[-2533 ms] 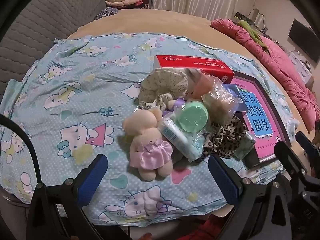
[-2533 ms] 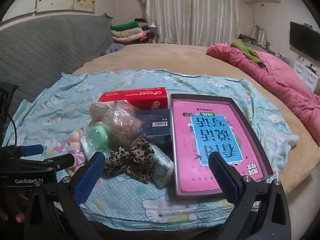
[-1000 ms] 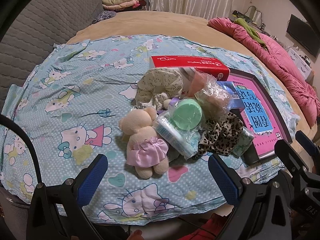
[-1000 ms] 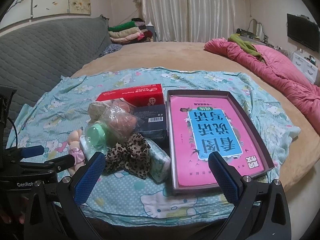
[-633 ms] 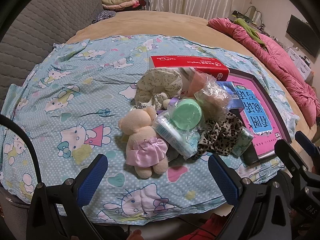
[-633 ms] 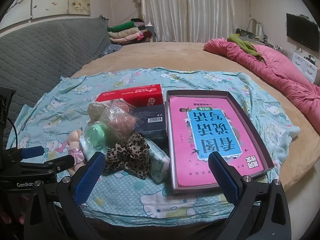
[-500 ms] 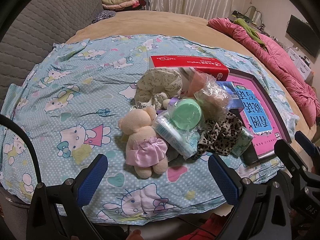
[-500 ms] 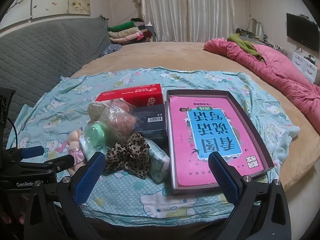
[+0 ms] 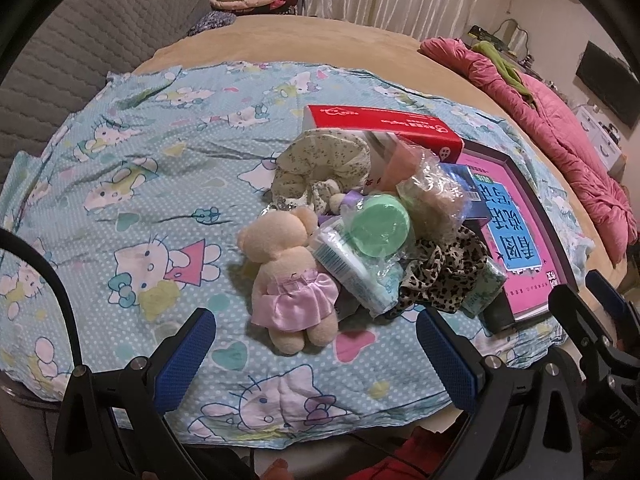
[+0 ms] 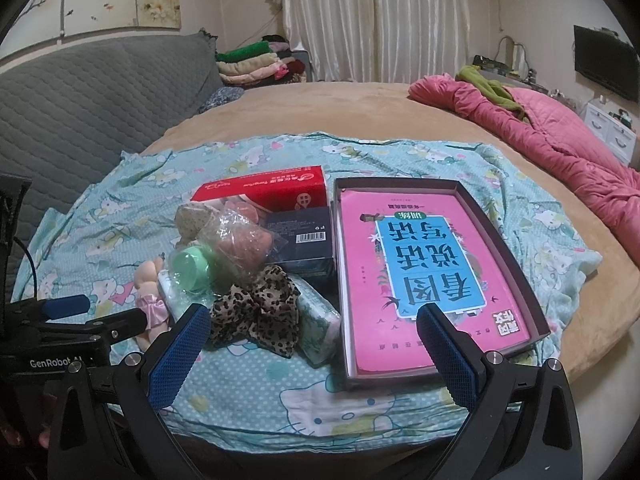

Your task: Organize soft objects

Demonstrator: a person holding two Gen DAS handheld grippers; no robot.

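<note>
The plush bear (image 9: 294, 276) in its pink skirt lies face down just below the middle of the left wrist view, at the near left edge of a small heap on the cartoon-cat sheet (image 9: 132, 184). It looks light and squashy, so I'd guess it gives under any squeeze; the round body at the skirt seems the surest place to pinch, since a limb would likely let it flop. Touching its right side is a wrapped tissue pack (image 9: 352, 276) with a green lid (image 9: 380, 228) on top; the crinkly wrap may slip. The leopard scrunchie (image 10: 256, 312), left of centre in the right wrist view, and the floral scrunchie (image 9: 320, 168) above the bear are limp loops, easy to snag anywhere. The red box (image 10: 266, 192) and the pink book in its tray (image 10: 432, 268) look stiff.

The left gripper (image 9: 316, 354) hovers low before the bear, fingers wide apart and empty. The right gripper (image 10: 316, 354) hangs near the tray's front edge, fingers likewise spread, holding nothing.
</note>
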